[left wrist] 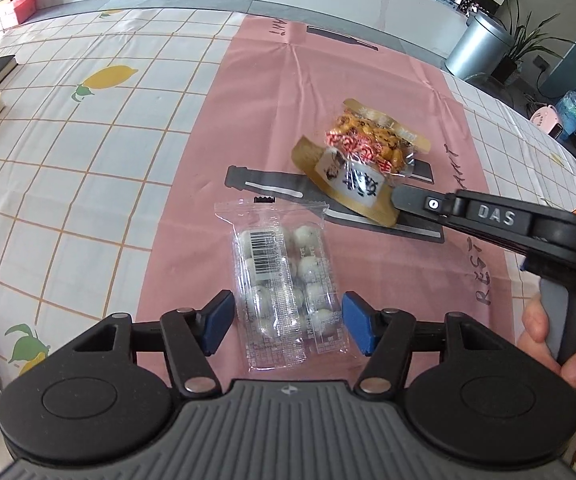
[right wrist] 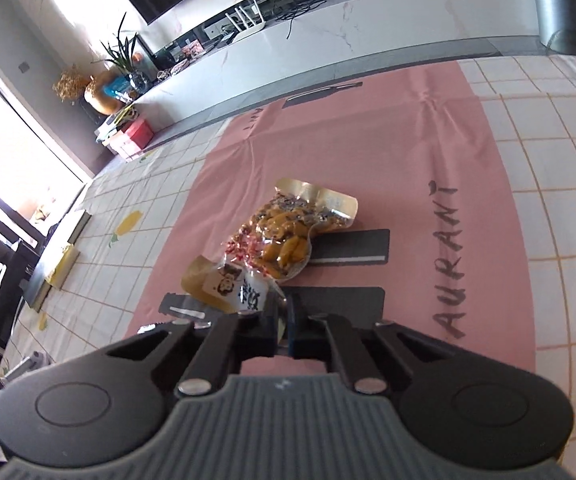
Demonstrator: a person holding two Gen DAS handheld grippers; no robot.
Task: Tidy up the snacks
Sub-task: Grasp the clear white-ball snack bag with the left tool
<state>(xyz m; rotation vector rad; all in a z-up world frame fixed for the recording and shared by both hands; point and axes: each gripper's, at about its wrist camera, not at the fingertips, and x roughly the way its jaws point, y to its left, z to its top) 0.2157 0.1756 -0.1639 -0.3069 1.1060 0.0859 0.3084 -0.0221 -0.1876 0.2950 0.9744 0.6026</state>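
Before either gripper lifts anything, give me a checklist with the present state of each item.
1. right gripper shut on the near edge of the gold snack bag: ok.
2. How firmly that edge is pinched: cannot tell.
3. left gripper open, pads either side of the clear pack of white balls: ok.
4. Left pads pressing the pack: not ok, a gap shows on each side.
5. Clear pack lying flat on the pink mat, apart from the gold bag: ok.
6. Place to put the snacks: cannot tell, no container in view.
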